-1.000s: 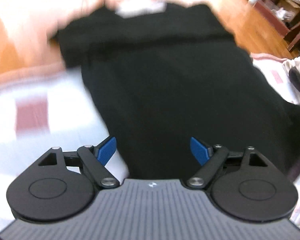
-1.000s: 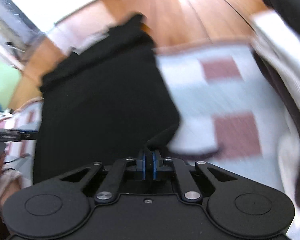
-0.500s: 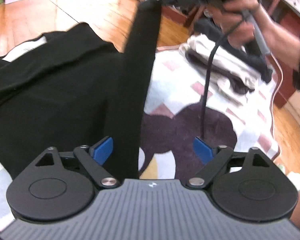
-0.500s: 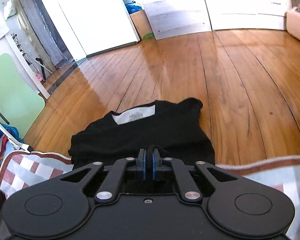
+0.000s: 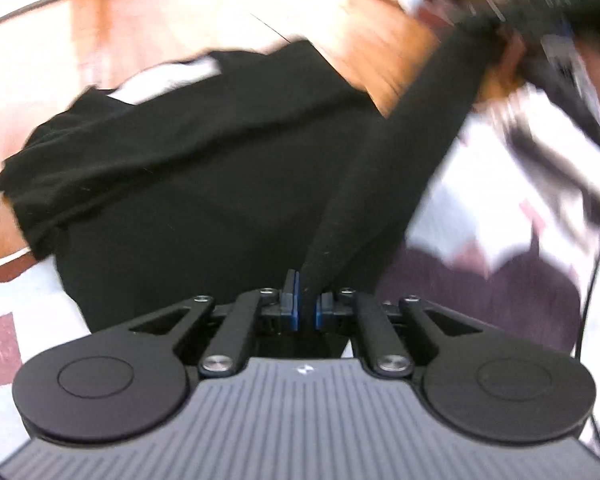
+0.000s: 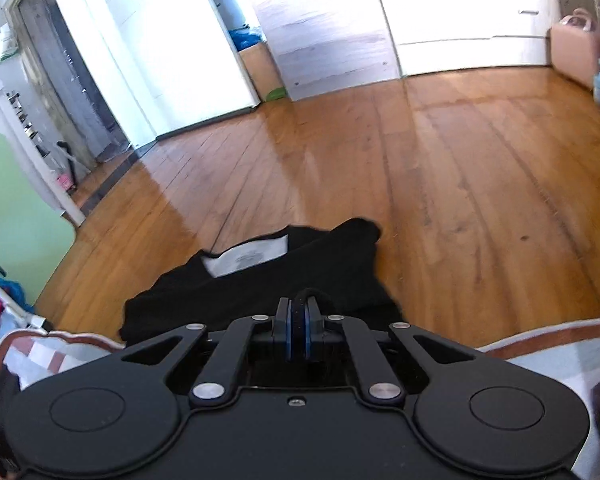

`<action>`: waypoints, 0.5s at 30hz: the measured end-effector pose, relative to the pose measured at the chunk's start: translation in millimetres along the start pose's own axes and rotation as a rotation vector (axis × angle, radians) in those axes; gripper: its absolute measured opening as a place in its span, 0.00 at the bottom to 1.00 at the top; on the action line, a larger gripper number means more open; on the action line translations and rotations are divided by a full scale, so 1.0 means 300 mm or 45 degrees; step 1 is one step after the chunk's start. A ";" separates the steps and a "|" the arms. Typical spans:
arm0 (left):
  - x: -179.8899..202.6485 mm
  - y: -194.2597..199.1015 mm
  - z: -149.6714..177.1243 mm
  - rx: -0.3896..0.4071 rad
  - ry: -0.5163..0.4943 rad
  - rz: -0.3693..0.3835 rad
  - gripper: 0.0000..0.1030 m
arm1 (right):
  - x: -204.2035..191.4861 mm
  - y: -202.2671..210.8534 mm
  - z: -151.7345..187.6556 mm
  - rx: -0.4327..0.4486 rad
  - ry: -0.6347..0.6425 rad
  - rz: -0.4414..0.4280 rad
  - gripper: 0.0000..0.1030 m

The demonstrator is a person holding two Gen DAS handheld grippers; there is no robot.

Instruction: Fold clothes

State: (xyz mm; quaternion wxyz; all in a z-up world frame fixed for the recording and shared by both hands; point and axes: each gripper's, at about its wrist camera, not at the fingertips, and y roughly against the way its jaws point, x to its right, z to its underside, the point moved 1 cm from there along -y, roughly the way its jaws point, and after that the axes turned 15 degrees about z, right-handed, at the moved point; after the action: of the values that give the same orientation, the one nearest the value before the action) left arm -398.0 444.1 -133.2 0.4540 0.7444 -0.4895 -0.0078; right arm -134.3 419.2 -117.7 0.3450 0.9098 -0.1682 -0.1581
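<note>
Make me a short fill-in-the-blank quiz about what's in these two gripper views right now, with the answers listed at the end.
1. The garment being folded, the shirt, is ____ in colour.
2. The label inside the shirt's collar is ____.
3. The far end of the shirt lies off the mat on a floor made of ____.
4. The right gripper is pinching a fold of ____ between its blue pads.

Answers: black; white; wood; black fabric

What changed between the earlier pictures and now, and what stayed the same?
The left gripper, open a second ago, is closing on the raised edge of the black shirt. The right gripper lifted that edge up off the blanket. It stays shut on the fabric; the shirt's collar end stays down.
</note>
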 end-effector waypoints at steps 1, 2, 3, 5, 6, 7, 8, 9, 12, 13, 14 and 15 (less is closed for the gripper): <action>-0.031 0.011 -0.020 0.043 0.053 -0.010 0.45 | 0.010 -0.001 -0.010 0.011 -0.012 0.021 0.07; -0.053 0.025 -0.032 0.089 0.087 -0.034 0.57 | 0.020 -0.005 -0.021 0.024 -0.024 0.043 0.07; -0.062 0.043 -0.036 0.138 0.101 -0.076 0.67 | 0.028 -0.010 -0.031 0.038 -0.036 0.070 0.07; -0.069 0.077 -0.040 0.226 0.108 -0.156 0.67 | 0.038 -0.032 -0.042 0.048 -0.054 0.116 0.07; -0.054 0.092 -0.037 0.255 0.079 -0.188 0.67 | 0.040 -0.044 -0.045 0.051 -0.059 0.137 0.07; -0.031 0.102 -0.033 0.279 0.031 -0.220 0.67 | 0.040 -0.057 -0.050 0.055 -0.047 0.167 0.07; 0.000 0.108 -0.027 0.296 -0.038 -0.250 0.67 | 0.038 -0.069 -0.056 0.060 -0.023 0.203 0.07; 0.024 0.110 -0.025 0.304 -0.102 -0.273 0.68 | 0.036 -0.081 -0.062 0.064 0.002 0.239 0.07; 0.079 0.064 -0.013 0.218 -0.216 -0.261 0.77 | 0.045 -0.109 -0.093 0.070 0.040 0.323 0.07; 0.094 0.038 -0.009 0.170 -0.237 -0.243 0.77 | 0.052 -0.114 -0.103 0.070 0.037 0.334 0.07; 0.110 0.011 -0.005 0.122 -0.258 -0.226 0.77 | 0.059 -0.120 -0.112 0.071 0.037 0.344 0.07; 0.121 -0.013 0.000 0.078 -0.275 -0.212 0.77 | 0.063 -0.126 -0.118 0.071 0.043 0.358 0.07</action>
State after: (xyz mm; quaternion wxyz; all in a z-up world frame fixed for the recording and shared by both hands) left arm -376.3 417.9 -120.0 0.3735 0.7908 -0.4722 -0.1105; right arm -95.7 458.3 -121.5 0.3412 0.8890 -0.2925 -0.0881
